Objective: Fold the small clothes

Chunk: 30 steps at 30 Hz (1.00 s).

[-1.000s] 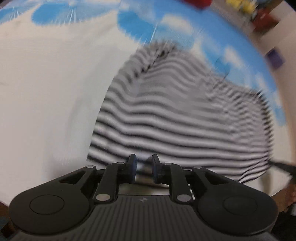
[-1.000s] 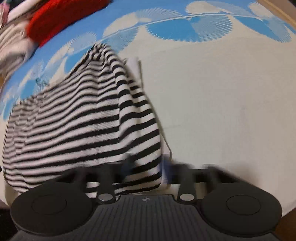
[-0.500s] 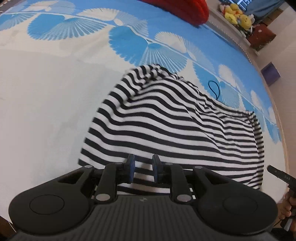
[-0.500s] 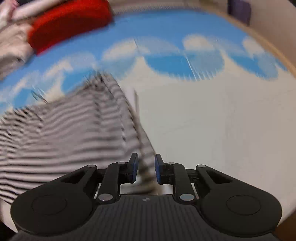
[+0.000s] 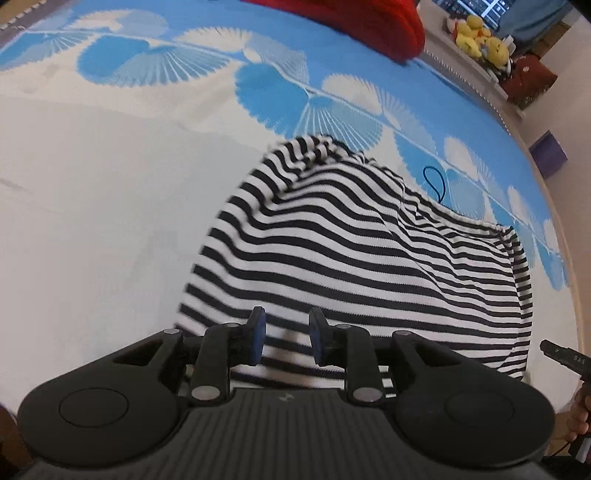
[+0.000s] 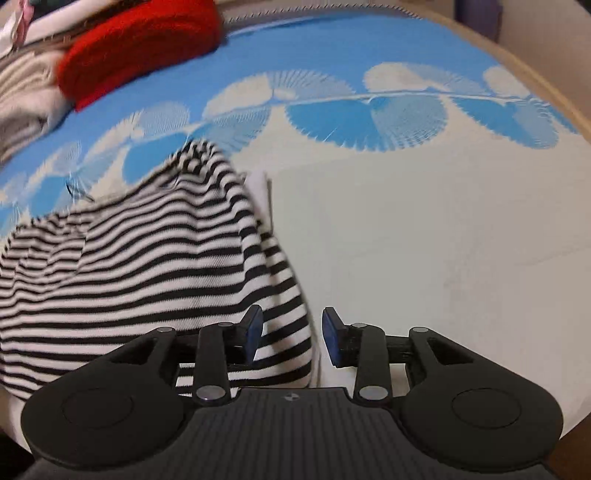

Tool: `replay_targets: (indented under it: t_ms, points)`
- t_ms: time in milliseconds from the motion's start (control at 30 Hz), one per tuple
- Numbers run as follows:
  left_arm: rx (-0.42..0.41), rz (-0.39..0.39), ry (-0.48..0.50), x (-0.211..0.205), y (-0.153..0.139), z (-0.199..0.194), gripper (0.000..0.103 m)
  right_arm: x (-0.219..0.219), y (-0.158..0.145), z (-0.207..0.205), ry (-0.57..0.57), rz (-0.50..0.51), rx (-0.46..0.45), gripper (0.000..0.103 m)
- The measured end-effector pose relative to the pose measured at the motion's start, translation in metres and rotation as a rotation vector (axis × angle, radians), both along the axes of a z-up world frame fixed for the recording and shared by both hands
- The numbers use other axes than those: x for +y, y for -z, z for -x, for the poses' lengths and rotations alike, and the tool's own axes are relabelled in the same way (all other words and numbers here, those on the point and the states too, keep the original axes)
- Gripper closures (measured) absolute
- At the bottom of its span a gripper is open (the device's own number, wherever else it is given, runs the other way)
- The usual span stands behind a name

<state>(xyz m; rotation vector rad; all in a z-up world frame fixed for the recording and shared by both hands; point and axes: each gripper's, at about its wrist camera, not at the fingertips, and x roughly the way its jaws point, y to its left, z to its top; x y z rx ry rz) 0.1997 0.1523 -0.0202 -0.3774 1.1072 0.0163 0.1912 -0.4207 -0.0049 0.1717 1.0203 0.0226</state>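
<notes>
A mat (image 5: 92, 206) with a cream middle and a blue border of white fan shapes is seen under everything; whether it covers a bed or the floor cannot be told. In the left view, a red cloth (image 5: 354, 26) lies on the mat's far edge at 12 o'clock, yellow plush toys (image 5: 480, 37) sit on a ledge at 1 o'clock, and a purple box (image 5: 546, 155) stands beyond the mat's rim at 2 o'clock. In the right view, pale clothes (image 6: 22, 96) are heaped at 10 o'clock beside the red cloth. A striped garment (image 5: 369, 266), black and white, is spread on the mat in a folded, slightly rumpled shape. The left claw (image 5: 284, 339) is held over the garment's near edge, at 6 o'clock of it; its jaws are opening, stripes are seen through the gap, and no cloth is pinched. The right claw (image 6: 291, 334) is held over the garment's near right corner (image 6: 288, 332); its jaws are opening too, with the corner lying loose below the gap. A thin dark loop (image 5: 436, 182) lies on the mat just beyond the garment's far edge.
</notes>
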Motion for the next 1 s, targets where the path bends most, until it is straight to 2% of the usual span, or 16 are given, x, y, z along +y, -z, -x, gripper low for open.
replay_targets:
  t_ms: [167,333,367,433,533,567,600,700,767,833,1000]
  points:
    - [-0.065,0.024,-0.072,0.002,-0.02,0.03,0.075,-0.011,-0.009,0.01,0.028,-0.026,-0.061,0.066]
    - [-0.084,0.099,-0.182,0.001,-0.001,0.056,0.075,-0.013,-0.04,0.026,0.039,-0.007,-0.231,0.066]
    - [-0.08,0.107,-0.194,0.002,0.005,0.059,0.075,-0.012,-0.049,0.032,0.02,0.006,-0.257,0.065]
    - [-0.048,0.134,-0.226,0.006,0.02,0.064,0.075,-0.005,-0.066,0.047,-0.035,0.035,-0.331,0.058]
    - [0.031,0.223,-0.307,0.02,0.041,0.065,0.075,0.004,-0.066,0.068,-0.071,0.084,-0.408,0.056]
    - [0.046,0.249,-0.332,0.024,0.045,0.066,0.072,0.006,-0.059,0.071,-0.084,0.091,-0.396,0.056]
    - [0.059,0.264,-0.354,0.027,0.049,0.066,0.068,0.008,-0.053,0.067,-0.106,0.112,-0.34,0.057]
    - [0.096,0.265,-0.394,0.032,0.058,0.064,0.065,0.008,-0.053,0.063,-0.107,0.162,-0.38,0.056]
    - [0.114,0.27,-0.418,0.036,0.064,0.063,0.063,0.004,-0.046,0.057,-0.095,0.17,-0.347,0.056]
    - [0.119,0.276,-0.459,0.04,0.069,0.063,0.062,-0.003,-0.04,0.052,-0.068,0.147,-0.301,0.056]
    - [0.099,0.288,-0.505,0.044,0.072,0.055,0.062,-0.018,-0.036,0.051,0.017,0.064,-0.272,0.056]
